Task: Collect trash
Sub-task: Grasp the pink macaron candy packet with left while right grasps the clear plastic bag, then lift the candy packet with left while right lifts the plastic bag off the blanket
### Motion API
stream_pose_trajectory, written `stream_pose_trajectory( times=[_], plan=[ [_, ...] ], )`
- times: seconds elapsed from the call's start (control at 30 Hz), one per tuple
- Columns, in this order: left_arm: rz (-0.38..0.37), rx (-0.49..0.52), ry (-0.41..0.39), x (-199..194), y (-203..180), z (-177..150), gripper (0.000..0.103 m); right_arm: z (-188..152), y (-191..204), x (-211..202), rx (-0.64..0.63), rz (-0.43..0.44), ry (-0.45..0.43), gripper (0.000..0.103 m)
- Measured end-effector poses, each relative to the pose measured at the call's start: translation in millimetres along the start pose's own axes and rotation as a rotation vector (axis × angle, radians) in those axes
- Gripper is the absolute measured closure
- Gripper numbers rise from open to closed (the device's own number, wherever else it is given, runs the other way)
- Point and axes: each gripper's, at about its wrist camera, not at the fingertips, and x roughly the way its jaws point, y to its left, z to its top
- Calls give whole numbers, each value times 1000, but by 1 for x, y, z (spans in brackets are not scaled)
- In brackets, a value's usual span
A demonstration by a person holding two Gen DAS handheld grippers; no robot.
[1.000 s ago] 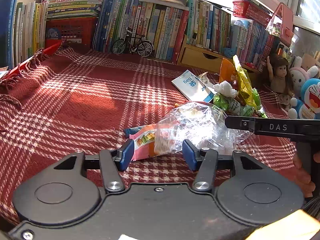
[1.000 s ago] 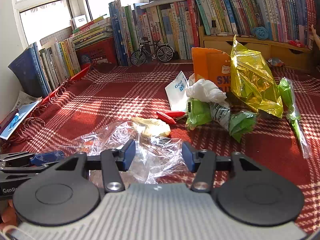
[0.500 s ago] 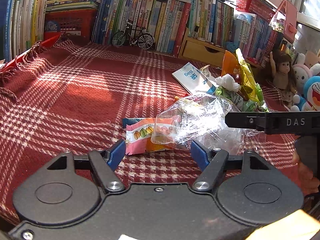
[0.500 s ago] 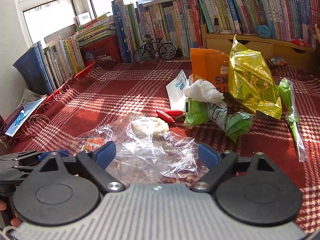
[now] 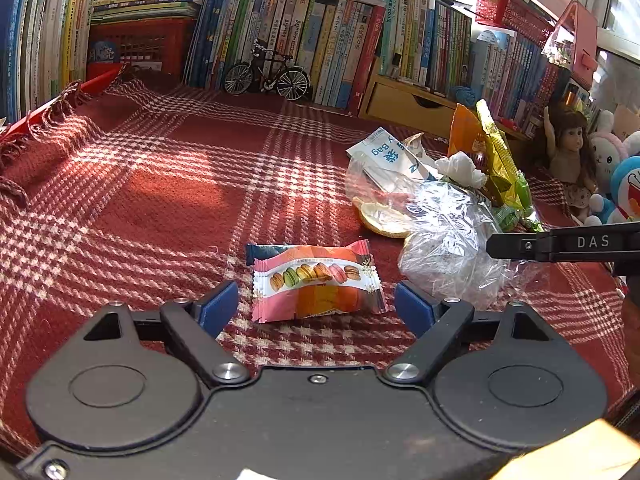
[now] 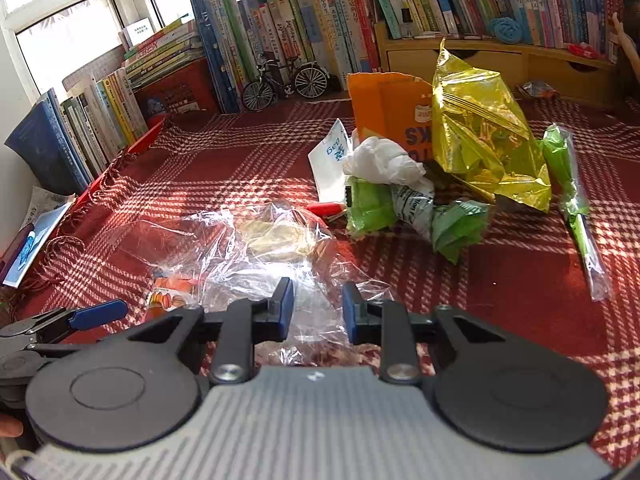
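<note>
The left claw (image 5: 316, 308) is spread wide and holds nothing, with a pink snack wrapper (image 5: 316, 282) lying flat on the red checked cloth (image 5: 160, 200) between its blue tips. The right claw (image 6: 316, 310) is nearly closed and pinches the near edge of a clear plastic bag (image 6: 264, 252). More trash sits farther away on the right: a yellow bag (image 6: 484, 136), green wrappers (image 6: 452, 224) and a white tissue (image 6: 384, 162).

Hard sunlight came through the windows (image 6: 60, 12), which were blown out white. Striped shadows fell across the red blanket (image 5: 160, 184). Clear plastic bag (image 6: 256, 248) glared. Strong fisheye bending at edges; centre was sharp, no motion blur.
</note>
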Motion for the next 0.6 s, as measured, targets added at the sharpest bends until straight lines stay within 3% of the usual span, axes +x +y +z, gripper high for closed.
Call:
stream_pose_trajectory(
  times=[0.17, 0.4, 0.53, 0.6],
  plan=[
    [-16, -24, 15, 14, -1, 4, 14, -7, -18, -23, 28, -60, -39, 86],
    [43, -24, 42, 37, -14, 5, 13, -19, -31, -45, 32, -83, -57, 89],
    [69, -17, 30, 36, -17, 5, 28, -26, -31, -53, 10, -100, -68, 90],
    [57, -31, 20, 32, -17, 6, 43, -30, -32, -57, 13, -98, -71, 91]
  ],
)
